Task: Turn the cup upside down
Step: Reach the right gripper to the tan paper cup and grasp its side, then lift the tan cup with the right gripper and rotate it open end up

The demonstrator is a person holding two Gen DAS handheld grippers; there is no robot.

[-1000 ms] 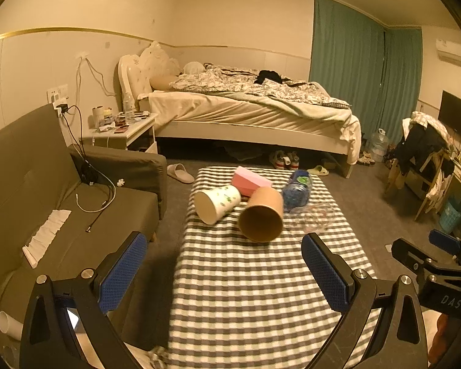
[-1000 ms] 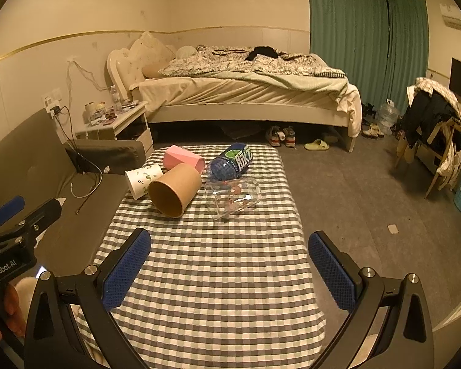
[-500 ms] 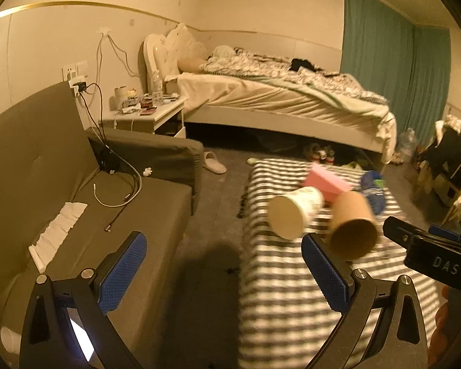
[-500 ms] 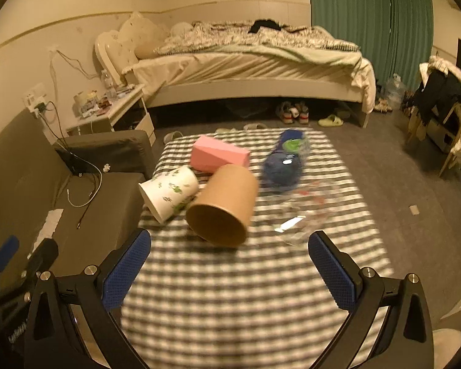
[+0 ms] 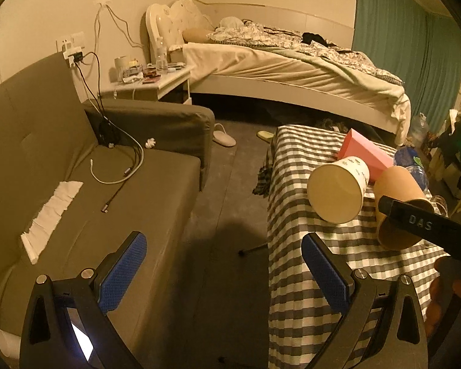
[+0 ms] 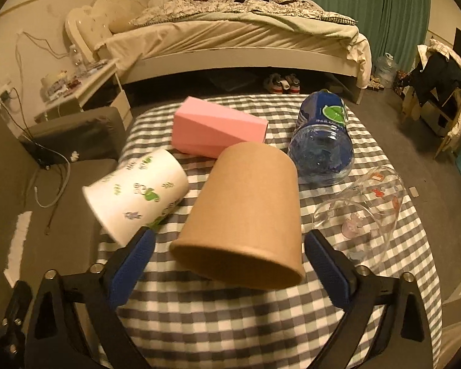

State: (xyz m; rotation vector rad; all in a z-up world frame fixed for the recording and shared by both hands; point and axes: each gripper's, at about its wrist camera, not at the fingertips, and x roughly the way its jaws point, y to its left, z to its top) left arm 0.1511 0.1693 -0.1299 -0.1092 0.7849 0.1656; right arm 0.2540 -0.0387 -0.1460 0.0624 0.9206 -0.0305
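A brown paper cup (image 6: 246,215) lies on its side on the checked table (image 6: 230,323), mouth toward me. My right gripper (image 6: 229,261) is open, its blue pads level with the cup's rim on either side, not touching it. A white cup with green leaf print (image 6: 136,192) lies on its side to the left, at the table's edge. In the left wrist view the white cup (image 5: 338,190) and brown cup (image 5: 399,196) lie on the table at right. My left gripper (image 5: 221,272) is open and empty, over the floor between sofa and table.
A pink box (image 6: 218,130), a blue water bottle (image 6: 321,144) and a clear glass cup (image 6: 365,215) also lie on the table. A grey sofa (image 5: 92,184) with cables stands at left. A bed (image 5: 292,67) and nightstand (image 5: 150,83) are behind.
My right gripper moved forward up to the brown cup, which now sits between its open fingers. My left gripper swung left, off the table toward the sofa.
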